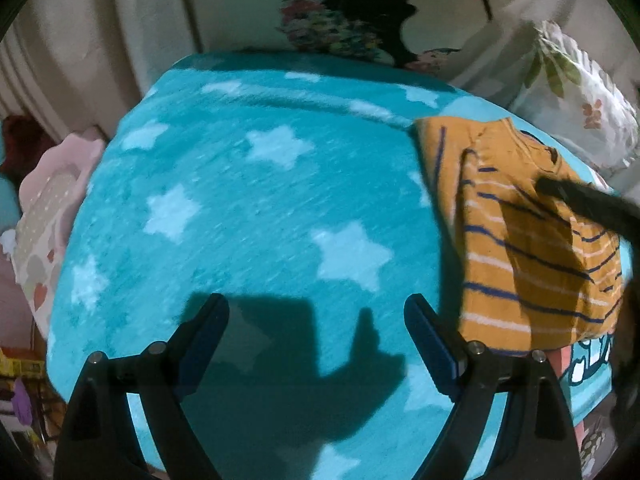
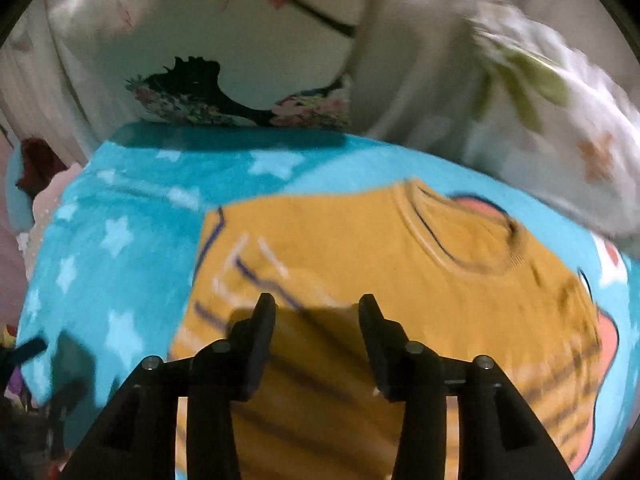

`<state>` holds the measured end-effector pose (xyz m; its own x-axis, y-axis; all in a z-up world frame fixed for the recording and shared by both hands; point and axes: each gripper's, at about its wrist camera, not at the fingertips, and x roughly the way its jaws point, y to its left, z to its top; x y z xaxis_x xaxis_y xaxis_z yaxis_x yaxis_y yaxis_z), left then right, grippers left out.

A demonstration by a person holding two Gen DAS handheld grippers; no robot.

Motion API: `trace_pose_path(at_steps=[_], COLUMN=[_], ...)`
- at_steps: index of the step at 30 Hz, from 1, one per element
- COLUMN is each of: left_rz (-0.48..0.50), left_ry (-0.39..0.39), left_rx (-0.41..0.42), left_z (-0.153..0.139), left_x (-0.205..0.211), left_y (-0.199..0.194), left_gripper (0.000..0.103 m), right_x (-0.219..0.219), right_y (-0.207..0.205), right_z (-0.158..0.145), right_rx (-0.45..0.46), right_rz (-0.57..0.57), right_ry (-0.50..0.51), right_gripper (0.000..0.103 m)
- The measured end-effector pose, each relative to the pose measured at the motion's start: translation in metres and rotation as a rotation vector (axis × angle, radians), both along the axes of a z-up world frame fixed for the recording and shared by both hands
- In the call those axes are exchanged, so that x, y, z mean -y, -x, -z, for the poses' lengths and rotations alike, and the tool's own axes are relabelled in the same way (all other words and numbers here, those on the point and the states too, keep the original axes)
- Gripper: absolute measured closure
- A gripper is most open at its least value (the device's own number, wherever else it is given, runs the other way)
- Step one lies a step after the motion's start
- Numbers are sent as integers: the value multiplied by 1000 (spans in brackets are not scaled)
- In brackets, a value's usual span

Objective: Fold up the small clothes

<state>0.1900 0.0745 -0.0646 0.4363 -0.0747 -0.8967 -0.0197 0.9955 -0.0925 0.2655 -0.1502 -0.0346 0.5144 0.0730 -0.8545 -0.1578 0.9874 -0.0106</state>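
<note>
blanket (image 1: 248,208): fuzzy fleece | shirt (image 2: 360,248): matt ribbed knit cloth | left gripper (image 1: 316,316): matt black plastic

Shirt (image 2: 360,280) lies flat on blanket (image 1: 248,200), toward its right side. Pillows (image 2: 240,40) behind blanket. Left gripper (image 1: 316,320) over bare blanket, left of shirt; right gripper (image 2: 316,320) above shirt.

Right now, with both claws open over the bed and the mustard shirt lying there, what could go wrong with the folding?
1. The striped mustard shirt lies on a fluffy star blanket; a low pinch may well grab blanket pile along with the shirt.
2. The shirt sits close to the blanket's edge beside the floral pillow, so a drag could pull it off.
3. The left claw hovers over bare blanket, away from the shirt, leaving the right claw working alone.
</note>
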Motion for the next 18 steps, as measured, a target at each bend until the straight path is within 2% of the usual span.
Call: trace_pose_path(at_steps=[4, 9, 18], left_rz=[44, 85, 117], left_ry=[0, -13, -40], left_rx=[1, -13, -29], left_z=[0, 4, 8], left_x=[18, 33, 44], left_y=[-6, -11, -6], left_gripper=[14, 14, 14], right_x=[19, 26, 16], right_y=[54, 108, 146], right_z=[-1, 17, 28], right_rx=[10, -9, -22], right_rz=[23, 47, 53], right_ry=[7, 34, 56], right_gripper=[52, 52, 48])
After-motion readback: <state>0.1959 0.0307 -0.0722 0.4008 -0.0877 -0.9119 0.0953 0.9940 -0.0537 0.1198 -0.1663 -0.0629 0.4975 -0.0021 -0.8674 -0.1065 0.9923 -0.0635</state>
